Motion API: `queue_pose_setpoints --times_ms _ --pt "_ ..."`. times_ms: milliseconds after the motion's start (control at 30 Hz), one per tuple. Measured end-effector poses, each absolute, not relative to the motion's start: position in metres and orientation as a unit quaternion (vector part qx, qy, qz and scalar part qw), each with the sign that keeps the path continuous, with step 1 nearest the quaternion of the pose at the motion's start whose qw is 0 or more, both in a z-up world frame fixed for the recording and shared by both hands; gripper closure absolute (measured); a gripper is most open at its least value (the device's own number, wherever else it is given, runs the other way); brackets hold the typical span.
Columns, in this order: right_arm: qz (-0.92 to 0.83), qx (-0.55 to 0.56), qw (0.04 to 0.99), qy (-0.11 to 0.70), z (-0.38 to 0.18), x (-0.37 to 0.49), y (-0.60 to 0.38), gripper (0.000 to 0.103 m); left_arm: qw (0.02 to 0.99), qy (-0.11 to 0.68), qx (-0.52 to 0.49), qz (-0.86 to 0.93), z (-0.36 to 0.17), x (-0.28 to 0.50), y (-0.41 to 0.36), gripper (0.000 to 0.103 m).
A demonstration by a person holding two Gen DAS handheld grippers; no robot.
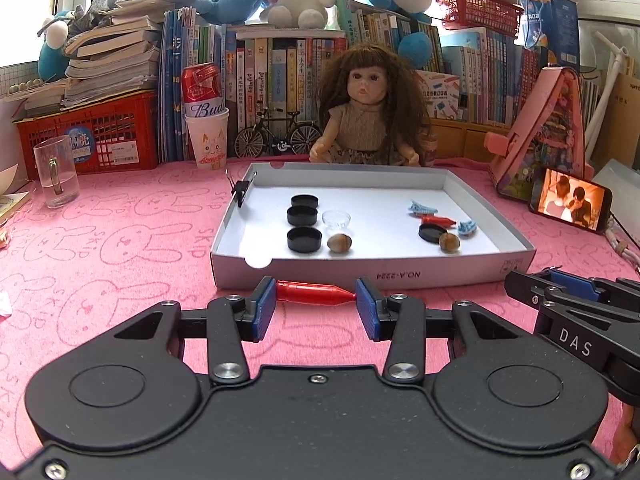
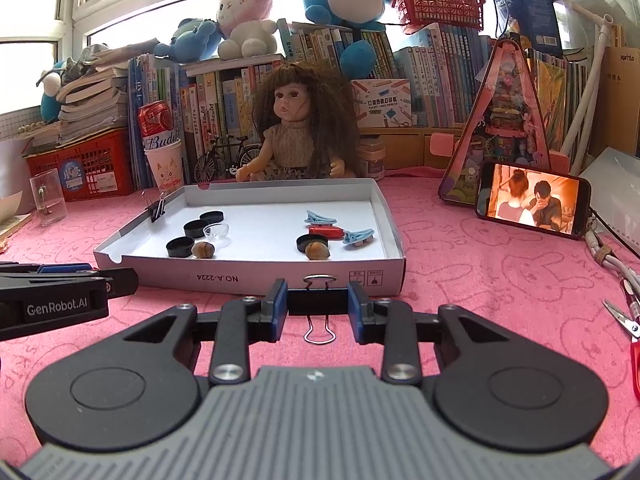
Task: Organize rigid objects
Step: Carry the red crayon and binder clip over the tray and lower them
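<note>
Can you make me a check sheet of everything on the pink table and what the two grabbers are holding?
Surface: pink bunny-print cloth.
Job's things: white box lid holds black caps, a clear dish, two nuts, blue hair clips, a red marker.
Clutter: glass mug, phone, scissors.
Grippers: left gripper clamps a red marker; right gripper clamps a black binder clip.
Cables: white bundle by the phone.
Surroundings: doll, books, plush toys.
</note>
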State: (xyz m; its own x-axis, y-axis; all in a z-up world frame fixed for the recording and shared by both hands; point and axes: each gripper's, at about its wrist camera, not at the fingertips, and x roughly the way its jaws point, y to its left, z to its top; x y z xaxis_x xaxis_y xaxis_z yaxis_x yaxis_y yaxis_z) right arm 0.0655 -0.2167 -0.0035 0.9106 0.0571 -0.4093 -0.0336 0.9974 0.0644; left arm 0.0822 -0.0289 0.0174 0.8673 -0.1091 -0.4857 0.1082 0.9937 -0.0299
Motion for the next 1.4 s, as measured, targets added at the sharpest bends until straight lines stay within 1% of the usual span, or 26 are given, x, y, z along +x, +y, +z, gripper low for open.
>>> queue_pose_setpoints --times_ms 467,1400 --pt "0.019 0.042 0.978 0.205 0.008 0.08 -0.223 0.067 0.973 0.223 -0.009 -0.056 0.034 0.101 -0.027 0.062" --pt "0.014 0.045 0.978 0.202 0.016 0.122 -0.224 0.067 0.972 0.226 -0.025 -0.066 0.038 0.153 -0.034 0.062"
